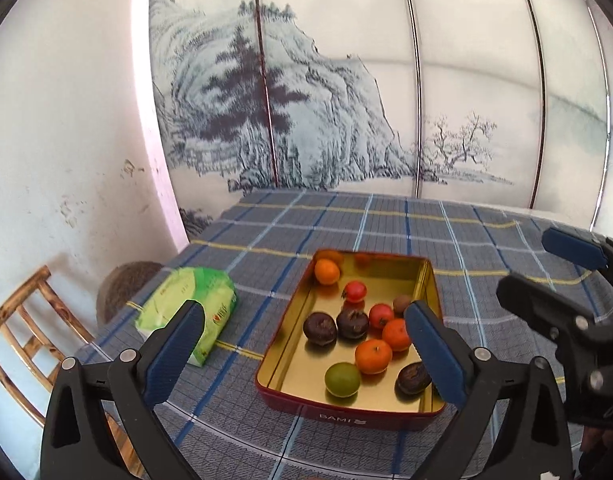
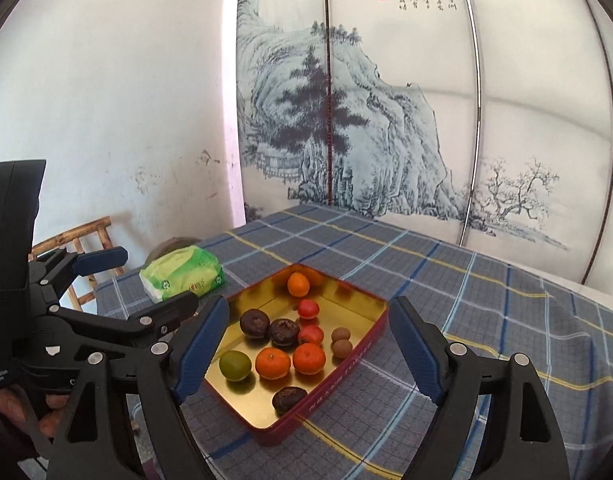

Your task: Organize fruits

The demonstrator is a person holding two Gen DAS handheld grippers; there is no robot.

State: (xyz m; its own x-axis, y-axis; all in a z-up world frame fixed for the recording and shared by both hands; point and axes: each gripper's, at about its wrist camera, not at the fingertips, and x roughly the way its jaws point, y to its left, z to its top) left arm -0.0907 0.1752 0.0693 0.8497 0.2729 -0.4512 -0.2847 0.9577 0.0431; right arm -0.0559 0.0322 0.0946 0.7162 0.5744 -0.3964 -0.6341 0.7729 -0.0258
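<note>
A red tin (image 1: 338,416) with a gold inside stands on the checked tablecloth (image 1: 346,220). It holds several fruits: oranges (image 1: 373,356), a green fruit (image 1: 342,378), dark purple fruits (image 1: 319,328), small red ones (image 1: 355,291) and brown longans (image 2: 341,348). My left gripper (image 1: 304,312) hovers open in front of the tin, with nothing between its pads. My right gripper (image 2: 310,306) is open too, above the tin's (image 2: 346,364) near corner and holding nothing. Each gripper shows in the other's view: the right gripper (image 1: 524,264) at the right edge, the left gripper (image 2: 156,278) at the left.
A green tissue pack (image 1: 190,288) lies on the cloth left of the tin. A bamboo chair (image 1: 22,320) stands off the table's left corner by the white wall. A painted folding screen (image 1: 306,120) closes off the far side. A hand (image 2: 46,412) grips the left tool.
</note>
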